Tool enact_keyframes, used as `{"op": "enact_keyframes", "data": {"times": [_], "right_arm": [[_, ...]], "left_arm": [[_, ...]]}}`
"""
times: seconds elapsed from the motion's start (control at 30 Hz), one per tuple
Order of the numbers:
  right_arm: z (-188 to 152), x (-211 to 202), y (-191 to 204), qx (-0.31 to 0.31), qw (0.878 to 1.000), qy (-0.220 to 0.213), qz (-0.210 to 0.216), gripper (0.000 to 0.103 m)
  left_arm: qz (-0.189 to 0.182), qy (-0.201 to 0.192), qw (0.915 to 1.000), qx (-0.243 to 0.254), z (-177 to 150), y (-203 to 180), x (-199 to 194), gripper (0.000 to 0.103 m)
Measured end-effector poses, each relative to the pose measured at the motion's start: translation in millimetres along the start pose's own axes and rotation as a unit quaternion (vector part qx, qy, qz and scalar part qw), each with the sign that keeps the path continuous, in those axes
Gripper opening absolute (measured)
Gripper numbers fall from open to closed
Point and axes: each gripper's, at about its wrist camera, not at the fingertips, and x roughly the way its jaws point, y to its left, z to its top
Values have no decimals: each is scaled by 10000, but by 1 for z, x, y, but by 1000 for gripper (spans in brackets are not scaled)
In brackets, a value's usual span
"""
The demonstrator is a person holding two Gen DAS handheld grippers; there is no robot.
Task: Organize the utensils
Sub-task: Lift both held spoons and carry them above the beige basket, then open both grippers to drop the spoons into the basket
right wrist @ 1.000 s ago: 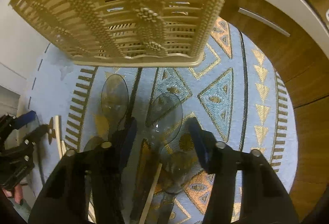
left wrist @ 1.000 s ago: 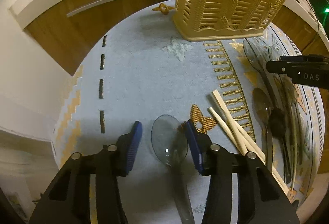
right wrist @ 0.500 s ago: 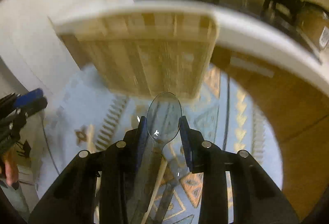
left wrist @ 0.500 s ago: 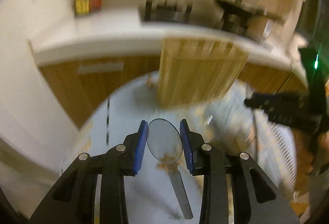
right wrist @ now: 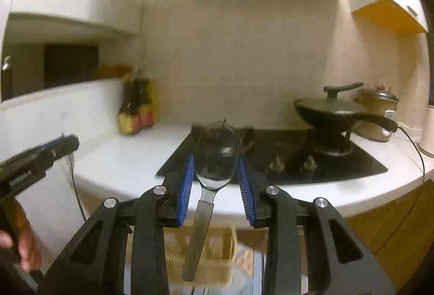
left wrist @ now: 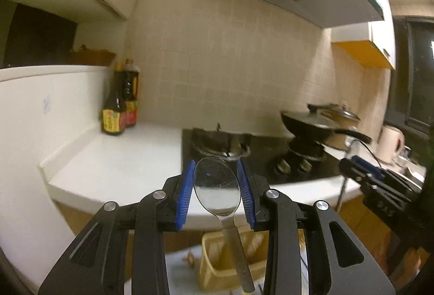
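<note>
Beige slotted plastic utensil basket (left wrist: 217,265) sits low, well below both grippers. Risk: each shiny steel spoon is pinched only by bowl edges w/ handle hanging down, so could pivot or slip out. Left gripper (left wrist: 217,186) clamps spoon (left wrist: 217,186); right gripper (right wrist: 215,175) clamps spoon (right wrist: 215,156). Long axes near vertical, bowls up.

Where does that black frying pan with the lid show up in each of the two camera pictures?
Left wrist view: the pan sits right of centre, on the far burner, its handle pointing right.
Right wrist view: the pan is again right of centre, at mid-height, with its lid knob up.
Shared landmark: the black hob under it, set in the white counter.
</note>
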Motion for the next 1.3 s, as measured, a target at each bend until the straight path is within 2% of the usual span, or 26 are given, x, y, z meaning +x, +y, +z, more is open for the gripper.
{"op": "enact_keyframes", "data": {"times": [0.17, 0.3, 0.4, 0.73, 0.87, 0.93, 1.03, 1.13, 1.23, 1.3], "right_arm": [[-11, 28, -9, 116, 9994, -186, -256, 30], [-37, 55, -22, 231, 9990, -78, -367, 30], [-54, 66, -26, 329, 9988, 97, -337, 30], [-84, 68, -16, 191, 9982, 529, -201, 30], [-90, 62, -15, 195, 9958, 892, -16, 32], [-91, 54, -19, 313, 9938, 1060, 130, 54], [-92, 36, -24, 450, 9914, 1201, 265, 55], [-92, 18, -31, 597, 9874, 1434, 301, 55], [-95, 6, -37, 736, 9795, 1822, 431, 55], [-99, 1, -37, 749, 9732, 2115, 499, 55]], "left_arm": [[243, -338, 9991, 90, -12, -6, 23, 31], [593, -444, 9970, 221, -27, -8, 40, 31], [754, -378, 9958, 344, -39, -5, 49, 31], [629, 9, 9976, 282, -67, 2, 50, 32], [476, 153, 9987, 142, -70, 8, 36, 42], [293, 308, 9991, 39, -71, 12, 28, 46], [107, 576, 9982, -95, -72, 16, 12, 46], [-320, 1075, 9934, -238, -75, 20, -1, 46], [-593, 1587, 9853, -206, -84, 17, -12, 46], [-762, 2010, 9765, -162, -95, 13, -15, 46]]}}
